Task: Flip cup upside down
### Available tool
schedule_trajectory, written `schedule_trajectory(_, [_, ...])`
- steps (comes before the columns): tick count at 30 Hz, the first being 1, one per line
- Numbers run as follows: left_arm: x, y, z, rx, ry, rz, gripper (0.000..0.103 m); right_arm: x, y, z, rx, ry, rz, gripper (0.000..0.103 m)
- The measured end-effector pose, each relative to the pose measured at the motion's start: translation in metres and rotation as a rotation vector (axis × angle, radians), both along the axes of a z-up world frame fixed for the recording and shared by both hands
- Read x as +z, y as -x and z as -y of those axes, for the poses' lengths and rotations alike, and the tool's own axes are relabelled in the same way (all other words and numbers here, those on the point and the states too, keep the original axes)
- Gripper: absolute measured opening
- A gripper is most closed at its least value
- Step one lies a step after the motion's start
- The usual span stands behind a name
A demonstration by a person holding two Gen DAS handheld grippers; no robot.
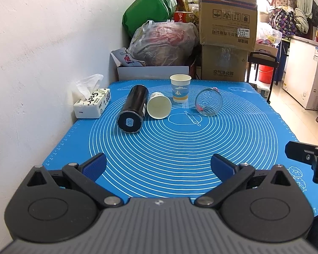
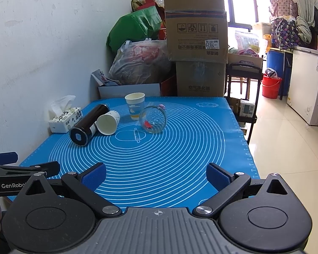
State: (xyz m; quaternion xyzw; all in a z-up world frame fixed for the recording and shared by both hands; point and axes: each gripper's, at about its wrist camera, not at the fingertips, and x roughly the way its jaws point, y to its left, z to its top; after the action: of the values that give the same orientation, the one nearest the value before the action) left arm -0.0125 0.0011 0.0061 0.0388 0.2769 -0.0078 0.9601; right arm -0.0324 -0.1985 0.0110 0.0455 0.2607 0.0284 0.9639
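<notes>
An upright paper cup with a sailboat print (image 1: 180, 88) (image 2: 135, 105) stands at the far side of the blue mat (image 1: 169, 148) (image 2: 159, 148). A second paper cup (image 1: 159, 105) (image 2: 108, 122) lies on its side, mouth toward me, beside a black flask (image 1: 133, 108) (image 2: 88, 124) also on its side. A clear glass cup (image 1: 208, 101) (image 2: 153, 119) lies on its side to the right. My left gripper (image 1: 159, 165) and right gripper (image 2: 155, 174) are both open and empty, hovering over the near edge of the mat.
A tissue box (image 1: 92, 105) (image 2: 64, 119) sits at the left against the white wall. Cardboard boxes (image 1: 226, 31) (image 2: 196, 25) and full bags (image 1: 165, 44) are stacked behind the table. The table drops off to tiled floor (image 2: 286, 148) at the right.
</notes>
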Motion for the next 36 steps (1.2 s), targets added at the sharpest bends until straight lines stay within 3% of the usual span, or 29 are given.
schedule_trajectory(25, [-0.002, -0.004, 0.001, 0.004, -0.010, 0.006, 0.103, -0.003, -0.005, 0.011, -0.025, -0.006, 0.004, 0.102])
schedule_trajectory(36, [0.006, -0.056, 0.013, -0.002, -0.036, 0.045, 0.103, -0.004, -0.036, 0.032, -0.054, -0.020, 0.010, 0.101])
